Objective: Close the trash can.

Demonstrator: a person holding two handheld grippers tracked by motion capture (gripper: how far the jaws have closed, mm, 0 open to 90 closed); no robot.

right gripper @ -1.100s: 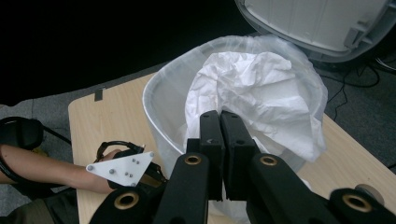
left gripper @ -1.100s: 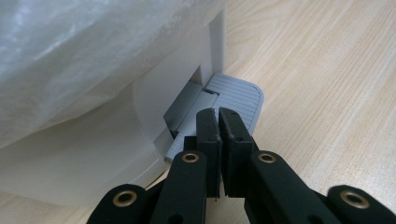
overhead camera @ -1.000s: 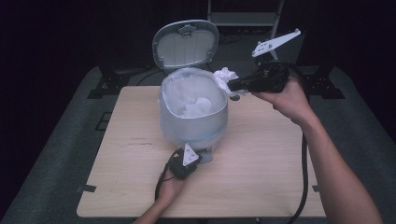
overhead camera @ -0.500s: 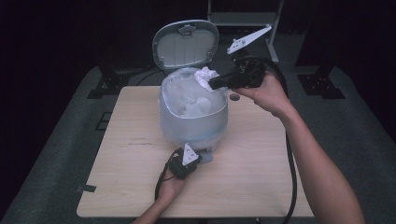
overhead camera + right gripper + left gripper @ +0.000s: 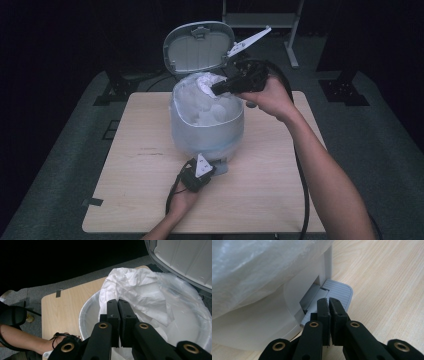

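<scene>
Tissue wad: crumpled white paper (image 5: 206, 80), pinched at the tips of the right gripper, hanging over the back rim of the bin's mouth, not yet inside.
Same wad, right gripper view: bunched white folds (image 5: 132, 290) just ahead of the jaw tips, above the liner.
Right gripper: (image 5: 214, 89) pressed together on the paper, pointing across the opening from the right side, hand behind it.
Bin: pale pedal bin (image 5: 207, 132) mid-worktop, upright, mouth wide.
Liner: thin clear plastic bag (image 5: 185, 315) draped over the rim, more white stuff lying at the bottom.
Lid: grey lid (image 5: 199, 47) tipped up and back, standing behind the wad.
Pedal: ribbed grey foot pedal (image 5: 338, 293) at the bin's near base, under the left gripper's tips.
Left gripper: (image 5: 329, 301) jaws pressed together on nothing, tips resting on the pedal, probably holding it down to keep the lid up.
Key relation: bin mouth straight below and a touch nearer than the wad; right hand the only one in reach; looks like a plain release from here, provided the pedal stays pressed.
Worktop: light wood (image 5: 140, 175), bare around the bin.
Hard to tell: how much paper sits between the right jaws; depth of the bin's contents, blurred by the plastic.
</scene>
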